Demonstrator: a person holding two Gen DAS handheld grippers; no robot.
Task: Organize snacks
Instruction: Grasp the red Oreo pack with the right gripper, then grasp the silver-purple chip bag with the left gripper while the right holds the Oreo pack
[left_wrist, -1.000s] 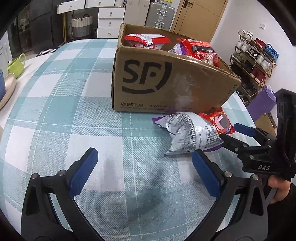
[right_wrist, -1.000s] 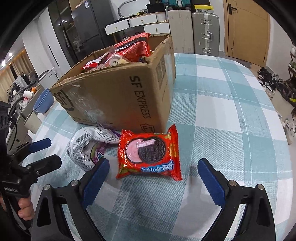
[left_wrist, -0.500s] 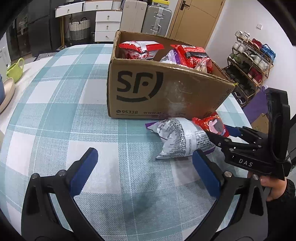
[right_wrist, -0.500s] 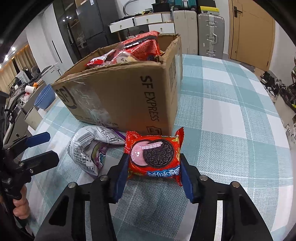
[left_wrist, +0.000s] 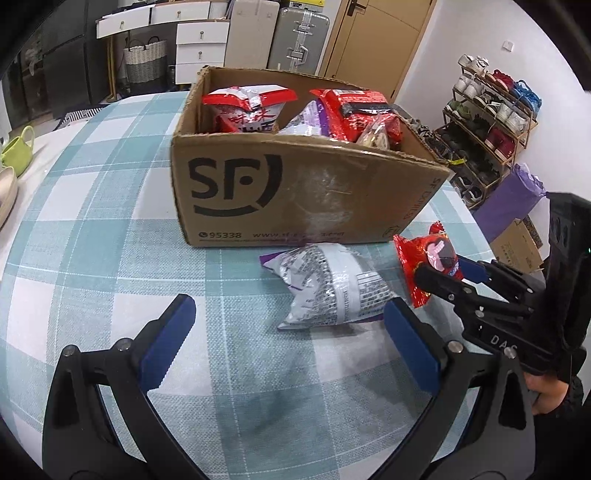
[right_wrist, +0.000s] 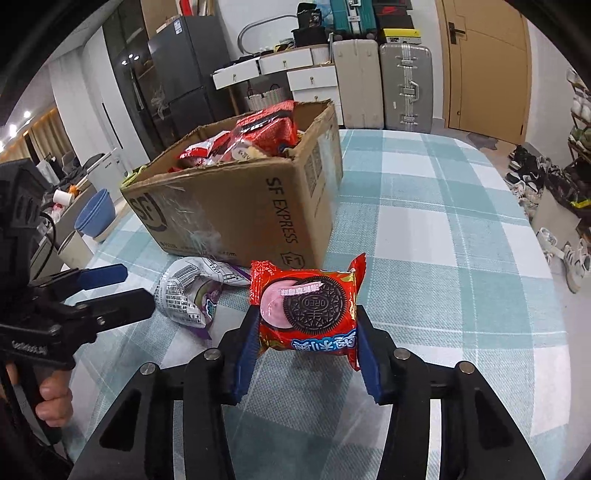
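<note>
The right tongs (right_wrist: 306, 354) have just been closing and now clamp the red cookie packet (right_wrist: 308, 308), raised just off the tabletop (right_wrist: 443, 229) near the cardboard box (right_wrist: 236, 206). Its long axis lies across the tongs, printed face up. Next, I'd judge, it needs lifting over the box rim. The left tongs (left_wrist: 288, 345) stand apart, empty, near the silver bag (left_wrist: 332, 291).

Lived-in home, open dining and entry area. Checked teal tablecloth (right_wrist: 443, 229) over the worktop, dark fridge (right_wrist: 177, 70) against the far wall, white drawer units (left_wrist: 199, 40), hard-shell suitcases (right_wrist: 404, 86) beside a wooden door (right_wrist: 484, 66), open shoe rack (left_wrist: 491, 107) crowded with sneakers, woven basket (left_wrist: 144, 62) on the floor.
</note>
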